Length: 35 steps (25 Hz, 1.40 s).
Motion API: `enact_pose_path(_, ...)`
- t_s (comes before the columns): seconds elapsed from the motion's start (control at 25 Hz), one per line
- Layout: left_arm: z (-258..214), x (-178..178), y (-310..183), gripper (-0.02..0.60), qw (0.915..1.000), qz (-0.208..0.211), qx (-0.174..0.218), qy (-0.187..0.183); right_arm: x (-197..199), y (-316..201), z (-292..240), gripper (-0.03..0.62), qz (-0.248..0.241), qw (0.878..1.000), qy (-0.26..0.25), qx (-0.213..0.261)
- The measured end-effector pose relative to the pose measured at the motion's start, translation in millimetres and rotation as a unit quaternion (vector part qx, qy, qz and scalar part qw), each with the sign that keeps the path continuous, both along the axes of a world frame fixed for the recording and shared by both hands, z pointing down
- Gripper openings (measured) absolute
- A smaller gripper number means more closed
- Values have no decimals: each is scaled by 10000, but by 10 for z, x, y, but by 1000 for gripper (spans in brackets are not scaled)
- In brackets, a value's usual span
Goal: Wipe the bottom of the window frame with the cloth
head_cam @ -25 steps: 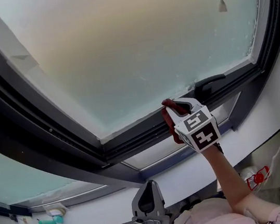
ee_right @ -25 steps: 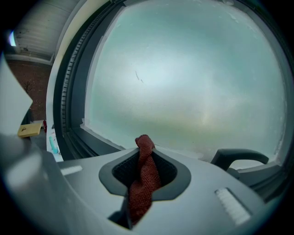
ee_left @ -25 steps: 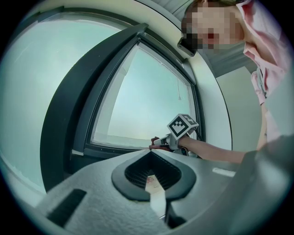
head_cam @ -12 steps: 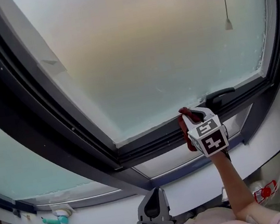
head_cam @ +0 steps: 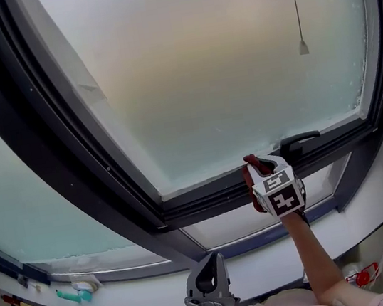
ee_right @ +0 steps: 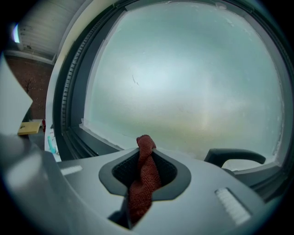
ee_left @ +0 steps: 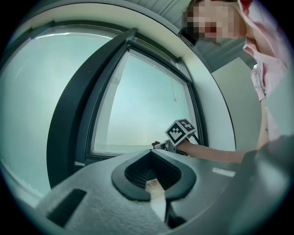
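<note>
Right gripper (head_cam: 257, 168) clamping red cloth (head_cam: 251, 177), holding it at bottom rail of window frame (head_cam: 199, 203), just left of handle (head_cam: 299, 141). Left gripper (head_cam: 209, 262) hanging low, jaws together, empty. Best: leaning cloth firmly into groove, sliding steadily, avoiding handle.

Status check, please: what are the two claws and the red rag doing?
Right gripper shut on red cloth, at the bottom window frame. Left gripper shut, empty, held low. Window handle just beside the cloth.

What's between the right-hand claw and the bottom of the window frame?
A red cloth, pinched in the right gripper, sticks out toward the bottom frame; the right gripper view shows it best.
</note>
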<state>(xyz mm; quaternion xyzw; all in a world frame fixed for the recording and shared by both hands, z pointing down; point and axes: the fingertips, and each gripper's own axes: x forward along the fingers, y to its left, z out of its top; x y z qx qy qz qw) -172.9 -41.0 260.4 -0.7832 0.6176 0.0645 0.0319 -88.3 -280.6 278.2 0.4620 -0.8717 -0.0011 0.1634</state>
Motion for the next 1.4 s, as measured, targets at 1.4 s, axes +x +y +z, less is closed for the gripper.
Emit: enact_pose_path(1.4,1,170,-531,-3,9930,1181,-59,-15,23,11,-57,66,264,9976,-13,633)
